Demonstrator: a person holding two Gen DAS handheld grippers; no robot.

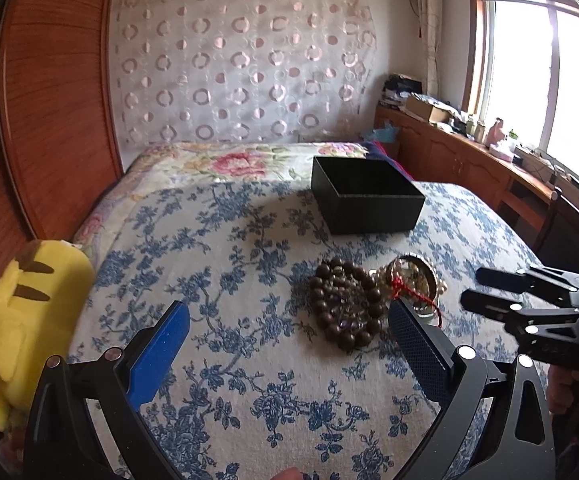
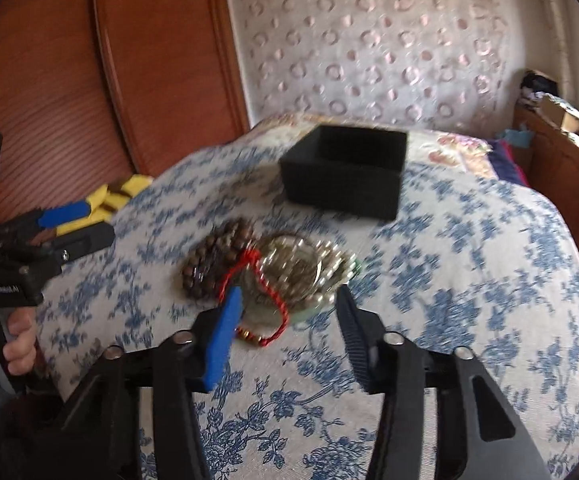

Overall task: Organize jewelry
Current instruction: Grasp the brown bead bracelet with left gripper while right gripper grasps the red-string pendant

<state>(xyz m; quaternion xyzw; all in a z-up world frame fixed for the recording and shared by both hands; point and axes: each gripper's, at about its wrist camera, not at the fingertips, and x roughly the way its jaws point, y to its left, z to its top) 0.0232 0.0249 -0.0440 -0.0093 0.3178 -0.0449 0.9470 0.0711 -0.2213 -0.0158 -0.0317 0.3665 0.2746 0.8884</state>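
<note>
A pile of jewelry lies on the blue-flowered bedspread (image 1: 249,360): a brown bead bracelet (image 1: 343,304), a red cord bracelet (image 1: 409,292) and pale bead strings with a bangle (image 1: 415,274). The pile also shows in the right wrist view, with the brown beads (image 2: 213,256), the red cord (image 2: 273,300) and the pale beads (image 2: 309,272). An open, empty black box (image 1: 363,196) stands behind the pile; it also shows in the right wrist view (image 2: 345,172). My left gripper (image 1: 289,328) is open, just short of the brown beads. My right gripper (image 2: 287,308) is open, its fingers on either side of the red cord and bangle.
A yellow plush toy (image 1: 29,320) lies at the bed's left edge against the wooden headboard (image 1: 49,100). A wooden sideboard (image 1: 469,160) with clutter runs along the right under the window. A circle-patterned curtain (image 1: 241,64) hangs behind the bed.
</note>
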